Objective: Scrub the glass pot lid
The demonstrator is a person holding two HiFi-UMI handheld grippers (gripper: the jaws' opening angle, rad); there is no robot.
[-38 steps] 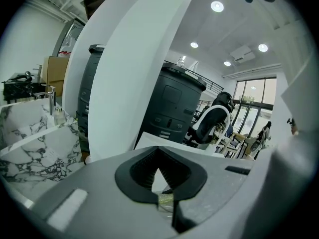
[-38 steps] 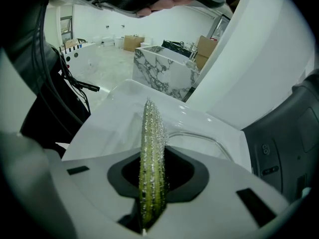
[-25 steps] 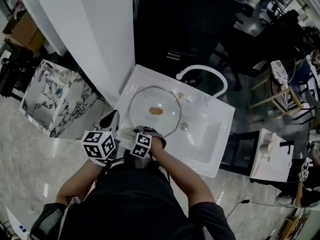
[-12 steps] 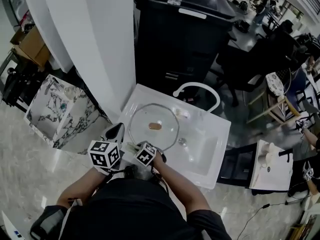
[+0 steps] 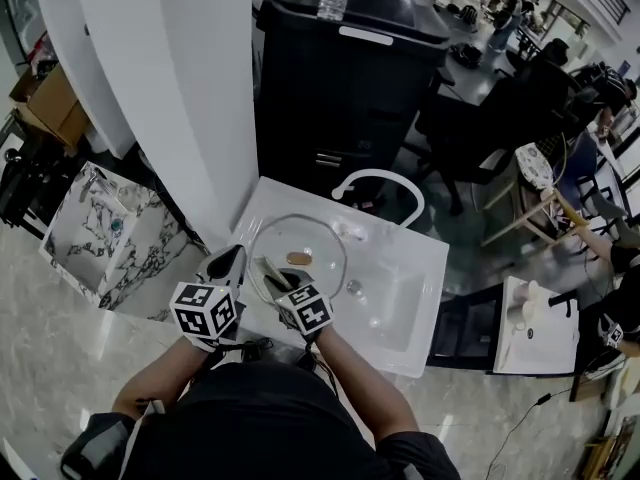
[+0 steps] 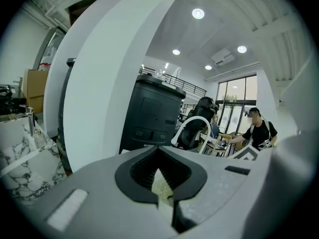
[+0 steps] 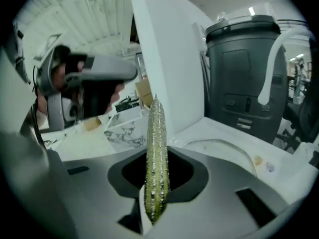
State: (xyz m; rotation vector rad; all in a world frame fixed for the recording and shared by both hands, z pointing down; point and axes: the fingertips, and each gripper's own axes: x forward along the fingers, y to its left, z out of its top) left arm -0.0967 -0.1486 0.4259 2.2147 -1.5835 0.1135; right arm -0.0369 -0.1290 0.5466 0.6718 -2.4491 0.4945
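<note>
The glass pot lid (image 5: 312, 238) lies flat in the white sink (image 5: 405, 313), its brown knob (image 5: 298, 258) up; its rim (image 7: 227, 146) also shows in the right gripper view. My right gripper (image 5: 284, 284) is over the lid's near edge, shut on a knobbly yellow-green scrub pad (image 5: 270, 270) that stands edge-on between the jaws (image 7: 156, 148). My left gripper (image 5: 226, 264) hangs at the sink's left rim, clear of the lid, and looks shut. A pale sliver I cannot identify shows in its slit (image 6: 162, 185).
A white curved faucet (image 5: 385, 180) arches over the sink's far side, with the drain (image 5: 353, 288) right of the lid. Behind stands a black bin (image 5: 350, 78), left a white pillar (image 5: 170, 88) and a marbled stand (image 5: 95, 228). People sit at far right.
My right gripper has moved forward with the pad, from the sink's near edge onto the lid's near rim. The left gripper stays by the left rim. The head view has shifted.
</note>
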